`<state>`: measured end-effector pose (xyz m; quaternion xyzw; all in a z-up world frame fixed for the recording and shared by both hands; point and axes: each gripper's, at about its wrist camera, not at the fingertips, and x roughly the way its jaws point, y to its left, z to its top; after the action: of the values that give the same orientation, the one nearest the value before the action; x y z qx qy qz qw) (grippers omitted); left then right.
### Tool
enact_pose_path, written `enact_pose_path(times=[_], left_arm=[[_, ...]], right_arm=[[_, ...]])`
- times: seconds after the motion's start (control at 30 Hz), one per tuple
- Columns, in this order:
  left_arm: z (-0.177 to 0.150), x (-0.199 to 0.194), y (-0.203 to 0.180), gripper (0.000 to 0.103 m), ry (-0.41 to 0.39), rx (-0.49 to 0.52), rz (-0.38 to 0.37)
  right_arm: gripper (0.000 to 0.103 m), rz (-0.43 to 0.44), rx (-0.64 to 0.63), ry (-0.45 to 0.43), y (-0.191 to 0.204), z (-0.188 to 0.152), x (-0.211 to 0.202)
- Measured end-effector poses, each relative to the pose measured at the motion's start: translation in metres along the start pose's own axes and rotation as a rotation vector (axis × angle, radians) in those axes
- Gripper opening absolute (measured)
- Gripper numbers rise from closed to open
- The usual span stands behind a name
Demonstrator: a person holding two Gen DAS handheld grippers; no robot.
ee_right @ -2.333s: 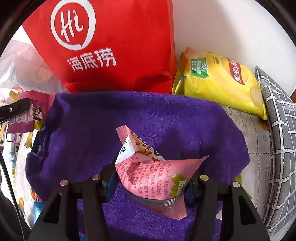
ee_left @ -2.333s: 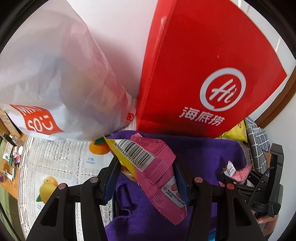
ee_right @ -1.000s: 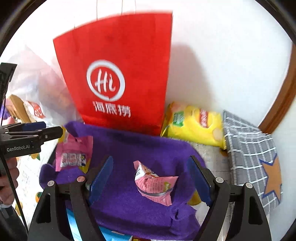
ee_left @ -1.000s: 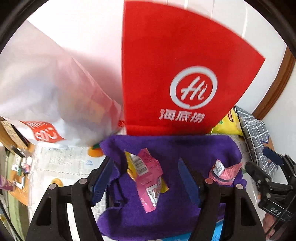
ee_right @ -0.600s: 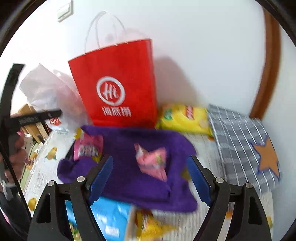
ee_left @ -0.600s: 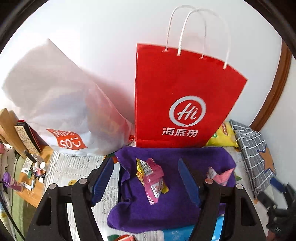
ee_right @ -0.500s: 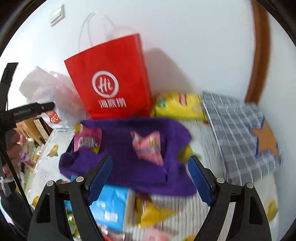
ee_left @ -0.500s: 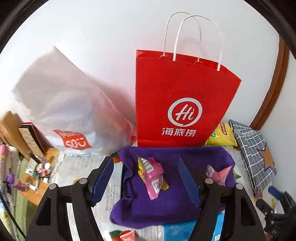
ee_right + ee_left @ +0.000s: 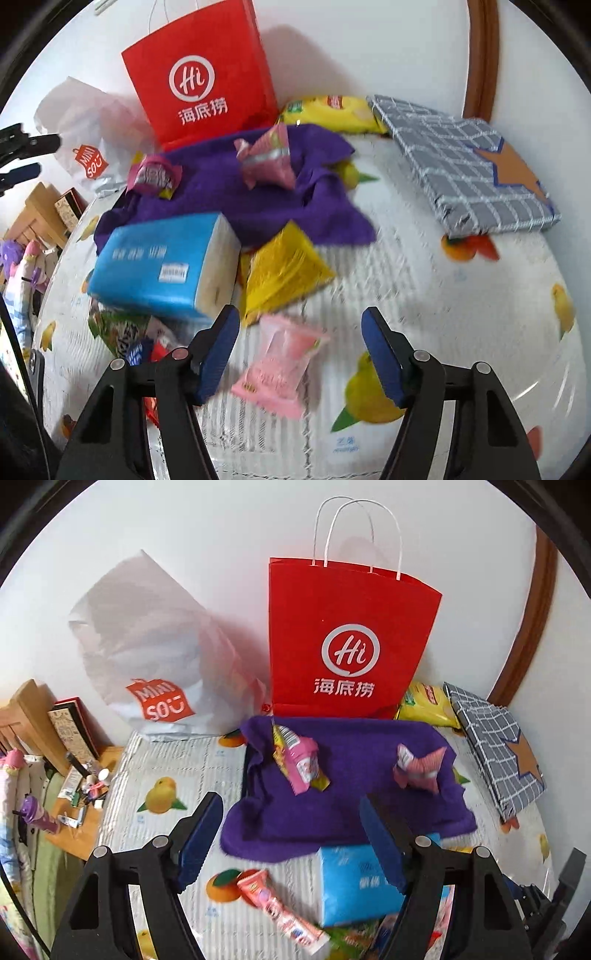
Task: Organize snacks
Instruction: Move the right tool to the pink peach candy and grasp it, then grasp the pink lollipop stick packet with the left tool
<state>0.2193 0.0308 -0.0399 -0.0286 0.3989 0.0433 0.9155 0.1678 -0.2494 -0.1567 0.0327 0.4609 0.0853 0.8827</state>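
Observation:
Two pink snack packets lie on a purple towel (image 9: 351, 805): one with a yellow edge at its left (image 9: 300, 765) and one at its right (image 9: 419, 770). Both also show in the right wrist view (image 9: 153, 176) (image 9: 267, 158). My left gripper (image 9: 291, 834) is open and empty, held back above the towel's near edge. My right gripper (image 9: 301, 350) is open and empty, low over a pale pink packet (image 9: 280, 363) on the fruit-print cloth. A yellow packet (image 9: 284, 269) and several small snacks (image 9: 125, 334) lie beside it.
A red paper bag (image 9: 347, 642) and a white plastic bag (image 9: 147, 657) stand against the wall. A blue tissue pack (image 9: 162, 258), a yellow chip bag (image 9: 328, 110) and a grey checked box (image 9: 465, 162) lie around. A pink tube snack (image 9: 280, 908) lies near. A cluttered wooden desk (image 9: 74, 805) is left.
Both grippers let go of their pink packets on the purple towel and pulled back. The right gripper has swung down and right over the snacks in front.

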Motion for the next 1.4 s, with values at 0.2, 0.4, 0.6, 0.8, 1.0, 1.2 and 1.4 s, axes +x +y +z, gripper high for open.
enact_pose_path(times=[0.2, 0.4, 0.6, 0.8, 1.0, 1.2, 1.4], left_arm=[[-0.034, -0.007, 0.021, 0.075, 0.011, -0.018, 0.021], [-0.080, 0.009, 0.054, 0.075, 0.093, -0.085, 0.042], [-0.111, 0.032, 0.066, 0.075, 0.158, -0.147, -0.019], [-0.118, 0.058, 0.062, 0.075, 0.185, -0.189, -0.066], [-0.113, 0.088, 0.052, 0.072, 0.228, -0.190, -0.070], [-0.124, 0.100, 0.046, 0.037, 0.275, -0.124, -0.071], [-0.133, 0.094, 0.047, 0.043, 0.242, -0.050, -0.008]], right_arm=[[0.063, -0.018, -0.051, 0.049, 0.014, -0.021, 0.021], [0.052, -0.082, -0.105, 0.022, 0.022, -0.032, 0.032], [0.043, -0.106, -0.173, -0.018, 0.019, -0.037, 0.029], [0.043, -0.093, -0.152, -0.065, 0.009, -0.041, 0.028], [0.044, -0.072, -0.130, -0.069, 0.007, -0.040, 0.030], [0.044, -0.079, -0.134, -0.069, 0.009, -0.040, 0.030], [0.045, -0.077, -0.133, -0.070, 0.006, -0.039, 0.031]])
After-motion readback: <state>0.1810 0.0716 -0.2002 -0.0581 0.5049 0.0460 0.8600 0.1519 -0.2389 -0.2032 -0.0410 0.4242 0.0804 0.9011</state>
